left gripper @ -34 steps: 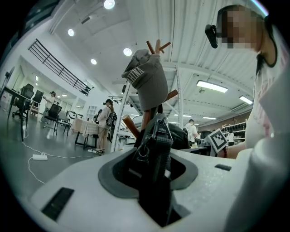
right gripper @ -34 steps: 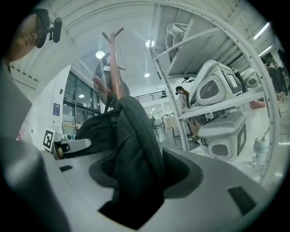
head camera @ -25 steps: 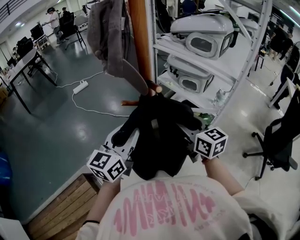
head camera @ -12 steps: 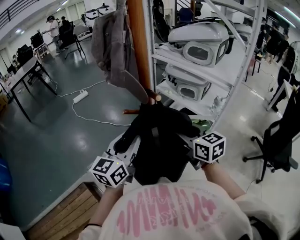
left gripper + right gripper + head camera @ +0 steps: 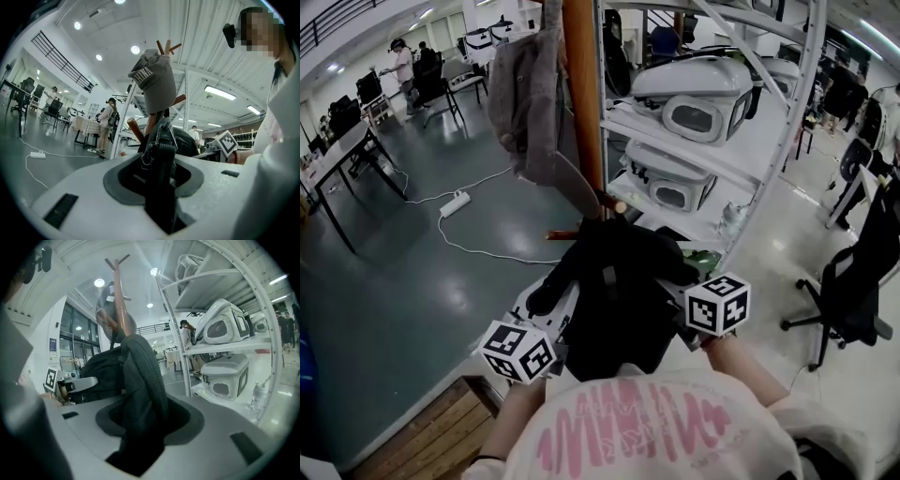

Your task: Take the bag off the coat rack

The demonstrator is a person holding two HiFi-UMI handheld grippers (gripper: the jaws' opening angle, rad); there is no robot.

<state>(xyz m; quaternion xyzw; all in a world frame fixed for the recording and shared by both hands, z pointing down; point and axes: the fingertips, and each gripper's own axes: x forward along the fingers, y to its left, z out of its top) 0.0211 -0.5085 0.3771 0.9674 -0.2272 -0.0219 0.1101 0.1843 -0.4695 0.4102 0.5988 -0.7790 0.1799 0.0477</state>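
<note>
Jaws just closing tighter on both sides, right more than left; hands sitting where they were earlier.

Head view: bag (image 5: 619, 291) hanging at frame centre off low peg of coat rack (image 5: 581, 103), between left gripper (image 5: 548, 328) and right gripper (image 5: 692, 305).

Left gripper view: jaws partly closed, pinching strap (image 5: 161, 154) by buckle.

Right gripper view: jaws half shut, squeezing padded part of bag.

Guessing: be lifting both sides evenly, up and off peg tip, keeping clear of grey cap (image 5: 152, 79).

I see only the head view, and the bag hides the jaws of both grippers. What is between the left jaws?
Observer: A webbing strap of the bag. The left gripper has just been closing, and its jaws press on the strap.
Operator: And the right one?
Observer: The right gripper has just been closing too. A thick padded fold of the bag fills the gap between its jaws.
</note>
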